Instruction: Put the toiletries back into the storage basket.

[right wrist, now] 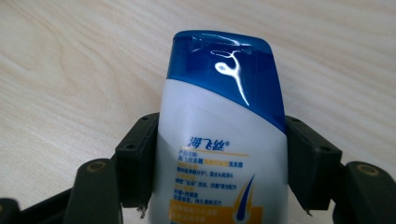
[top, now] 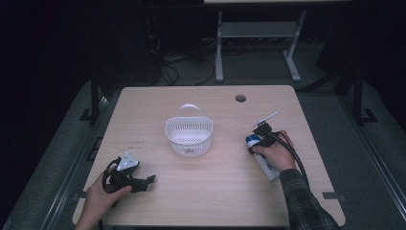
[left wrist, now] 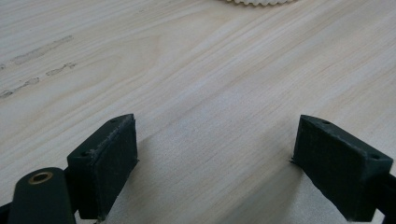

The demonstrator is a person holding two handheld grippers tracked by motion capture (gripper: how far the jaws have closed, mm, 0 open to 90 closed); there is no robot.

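White plastic shampoo bottle with blue cap: clamped in right gripper, apparently lying on table. Next: carry to white slotted basket. Left gripper: wide, idle.

white bottle with blue cap, white basket, pale woodgrain table, black fingers

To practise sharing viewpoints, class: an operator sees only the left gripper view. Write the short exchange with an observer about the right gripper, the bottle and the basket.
Operator: What is the right gripper doing?
Observer: It is shut on a white bottle.
Operator: Is it upright?
Observer: No, it lies lengthways, blue cap pointing to the far edge of the table.
Operator: The basket?
Observer: It stands mid-table, looking empty.
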